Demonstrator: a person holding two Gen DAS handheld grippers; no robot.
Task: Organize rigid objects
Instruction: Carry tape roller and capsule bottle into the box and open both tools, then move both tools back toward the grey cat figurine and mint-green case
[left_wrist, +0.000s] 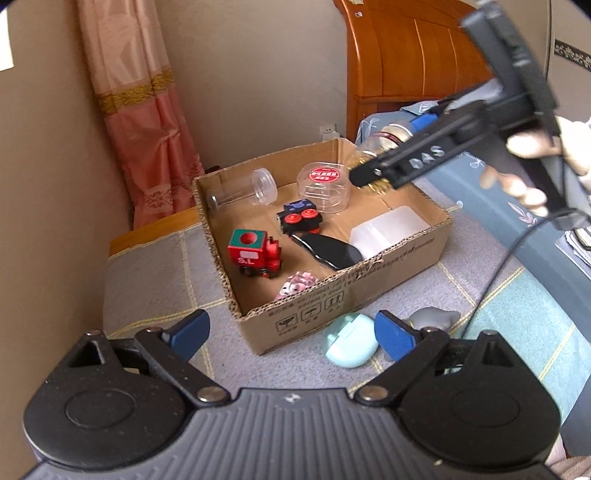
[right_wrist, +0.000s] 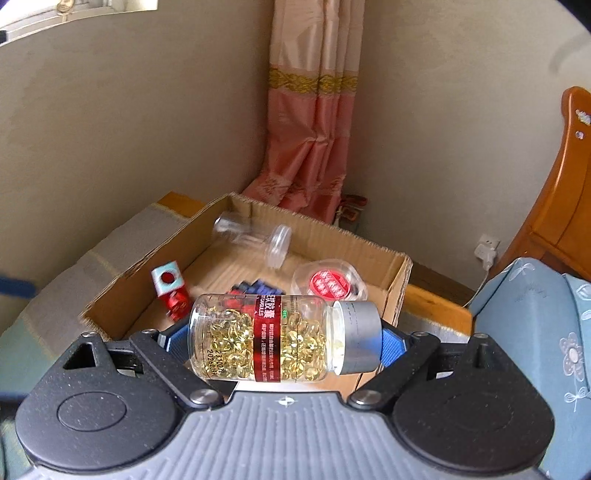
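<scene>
The right gripper clamps a clear capsule bottle sideways between its blue pads, grey cap to the right and base to the left, the golden capsules and a red label band showing through the plastic. From the left wrist camera the same gripper hangs above the far right corner of an open cardboard box, the bottle only partly visible behind its black fingers. The left gripper stands with its jaws spread wide and nothing between them, low over the grey checked cloth just near of the box. Inside the box lie a red toy train at the near left, a black and blue toy train in the middle, a clear tube-shaped jar on its side at the far left, a round clear container with a red label at the far side, a white container on the right, a glossy black object and a small pink item at the near wall. Outside it, on the cloth just near of the box, rest a mint green case and a grey object. A pink curtain hangs in the far corner.
</scene>
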